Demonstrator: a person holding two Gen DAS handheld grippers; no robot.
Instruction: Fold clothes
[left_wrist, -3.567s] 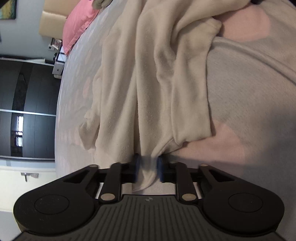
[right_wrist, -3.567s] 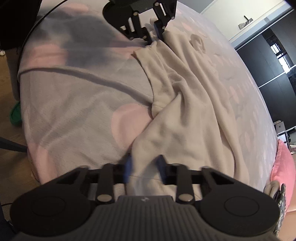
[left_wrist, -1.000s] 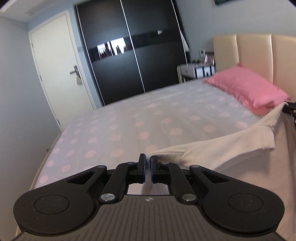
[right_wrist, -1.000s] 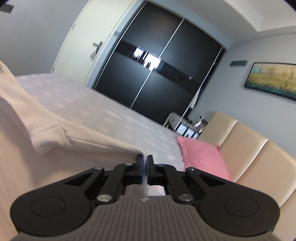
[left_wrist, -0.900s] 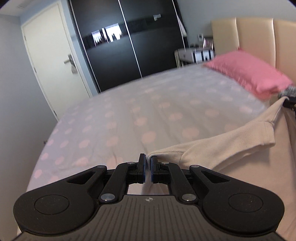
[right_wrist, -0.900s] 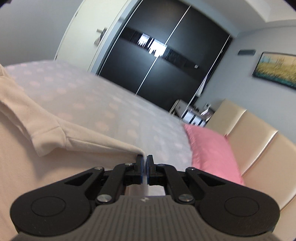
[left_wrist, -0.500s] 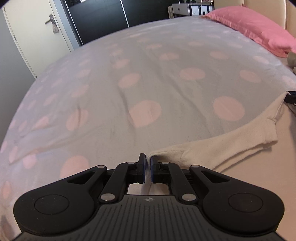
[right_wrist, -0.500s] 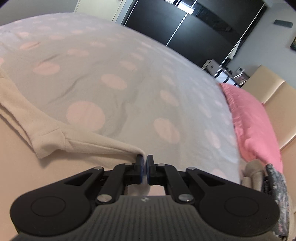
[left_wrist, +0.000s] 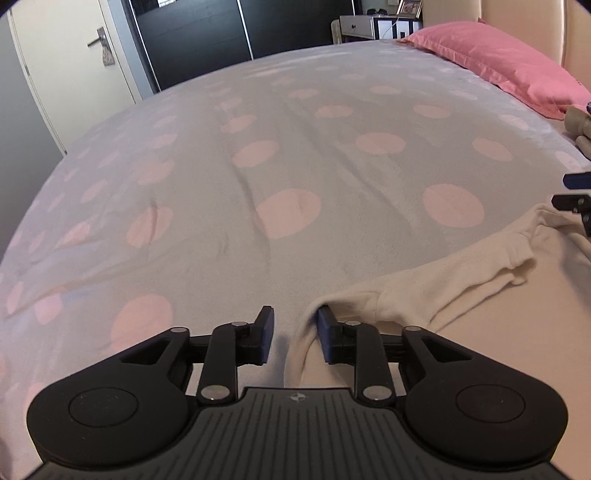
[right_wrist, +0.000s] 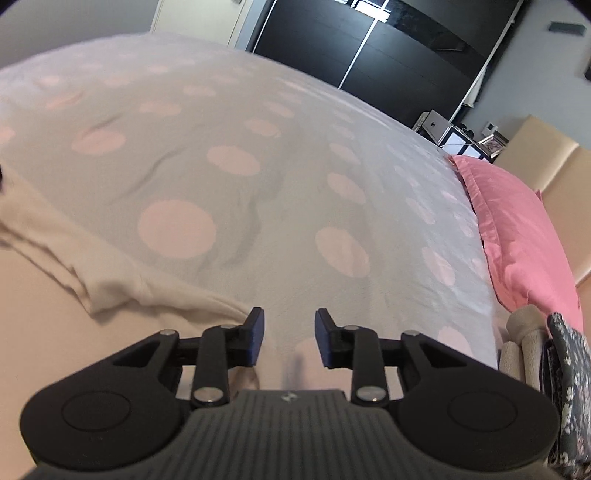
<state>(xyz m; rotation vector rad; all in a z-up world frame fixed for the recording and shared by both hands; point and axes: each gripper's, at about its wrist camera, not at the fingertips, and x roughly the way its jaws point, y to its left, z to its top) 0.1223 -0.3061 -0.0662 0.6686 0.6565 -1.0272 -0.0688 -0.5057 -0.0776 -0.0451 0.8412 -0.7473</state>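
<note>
A cream garment (left_wrist: 461, 280) lies spread flat on the bed, its collar edge toward the far side. My left gripper (left_wrist: 293, 334) is open; the garment's left corner lies between its fingers, against the right pad. My right gripper (right_wrist: 288, 338) is open, with the garment's other corner (right_wrist: 155, 291) beside its left finger. The right gripper's tips (left_wrist: 576, 195) show at the far right of the left wrist view.
The bed carries a grey cover with pink dots (left_wrist: 295, 177). A pink pillow (right_wrist: 517, 229) lies by the beige headboard (right_wrist: 546, 162). Folded clothes (right_wrist: 546, 354) are stacked at the right. A dark wardrobe (right_wrist: 369, 55) and a white door (left_wrist: 74, 59) stand behind.
Both grippers lowered the held garment onto the bed and then opened, letting go of its corners. The garment now lies flat.
</note>
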